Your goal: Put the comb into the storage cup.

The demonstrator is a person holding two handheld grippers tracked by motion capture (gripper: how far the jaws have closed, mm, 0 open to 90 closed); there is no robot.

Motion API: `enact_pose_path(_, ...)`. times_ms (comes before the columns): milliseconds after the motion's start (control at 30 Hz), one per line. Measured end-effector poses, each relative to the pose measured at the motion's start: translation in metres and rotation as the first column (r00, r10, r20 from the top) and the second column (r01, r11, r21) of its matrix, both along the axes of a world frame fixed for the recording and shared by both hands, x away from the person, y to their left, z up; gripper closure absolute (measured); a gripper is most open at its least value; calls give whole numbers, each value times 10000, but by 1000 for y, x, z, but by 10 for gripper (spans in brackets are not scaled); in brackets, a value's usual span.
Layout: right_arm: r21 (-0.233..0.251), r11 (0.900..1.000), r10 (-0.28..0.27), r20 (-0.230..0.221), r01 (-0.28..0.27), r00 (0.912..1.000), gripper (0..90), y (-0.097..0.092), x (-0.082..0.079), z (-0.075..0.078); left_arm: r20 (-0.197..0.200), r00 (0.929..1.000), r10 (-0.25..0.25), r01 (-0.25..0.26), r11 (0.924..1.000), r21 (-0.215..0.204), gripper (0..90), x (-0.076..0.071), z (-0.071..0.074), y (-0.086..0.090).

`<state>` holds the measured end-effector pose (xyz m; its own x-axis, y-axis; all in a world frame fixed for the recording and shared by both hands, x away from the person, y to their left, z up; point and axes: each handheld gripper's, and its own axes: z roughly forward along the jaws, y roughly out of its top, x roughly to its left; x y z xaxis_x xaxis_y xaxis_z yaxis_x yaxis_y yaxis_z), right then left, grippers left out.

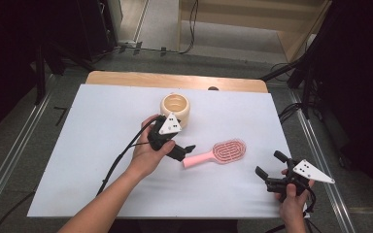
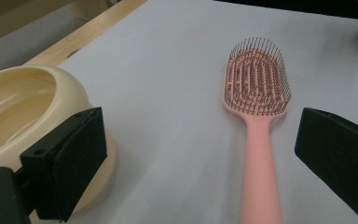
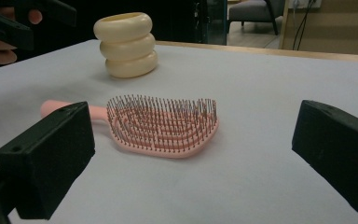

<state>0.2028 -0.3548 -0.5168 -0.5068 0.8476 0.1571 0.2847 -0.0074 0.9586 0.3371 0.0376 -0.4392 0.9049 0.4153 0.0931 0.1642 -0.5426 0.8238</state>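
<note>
- Nothing was grabbed yet: pink hairbrush (image 1: 219, 152) lay flat on the table (image 1: 92, 145), beside the cream holder (image 1: 176, 109).
- Our left gripper (image 1: 187, 151) hovered at the handle, jaws apart; right gripper (image 1: 271, 168) waited wide apart too.

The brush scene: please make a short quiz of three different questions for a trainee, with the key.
1. True or false: the brush lies with its bristles facing up.
2. Which gripper is nearer the brush handle? A) left gripper B) right gripper
3. Fill in: the cream cup looks like ___ stacked rings in the right gripper view.

Key: 1 true. 2 A; its open jaws stand on either side of the handle without gripping it. 3 three.
</note>
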Motion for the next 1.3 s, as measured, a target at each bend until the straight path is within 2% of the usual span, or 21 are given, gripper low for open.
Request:
enact_pose_path(133, 1, 10000, 18, 5, -18, 10000, 0, 0, 0, 0, -111, 9999, -15, 14, 10000, -17, 25, 3, -2, -5)
enact_pose_path(300, -26, 10000, 29, 8, -29, 10000, 0, 0, 0, 0, -277, 9995, -157, 163, 9996, 222, 25, 5, -5, -12)
enact_pose_path(400, -25, 10000, 39, 6, -39, 10000, 0, 0, 0, 0, -96, 9998, -154, 157, 9995, 289, 50, 5, -6, -16)
enact_pose_path(500, -37, 10000, 48, -13, -48, 10000, 0, 1, 0, 0, -233, 9994, -267, 275, 9990, 349, 52, 5, -8, -22)
enact_pose_path(1000, -23, 10000, 86, 16, -86, 10000, 0, 0, 1, 0, -802, 9930, -870, 962, 9883, 1180, 55, 6, -20, -50)
enact_pose_path(1167, -27, 9999, 102, -44, -102, 9999, 0, 1, 0, 0, -964, 9913, -899, 1028, 9850, 1389, 66, 7, -24, -55)
enact_pose_path(1300, -43, 9999, 113, -28, -113, 9999, 0, 1, 1, 0, -1213, 9905, -649, 837, 9841, 1565, 123, 8, -27, -60)
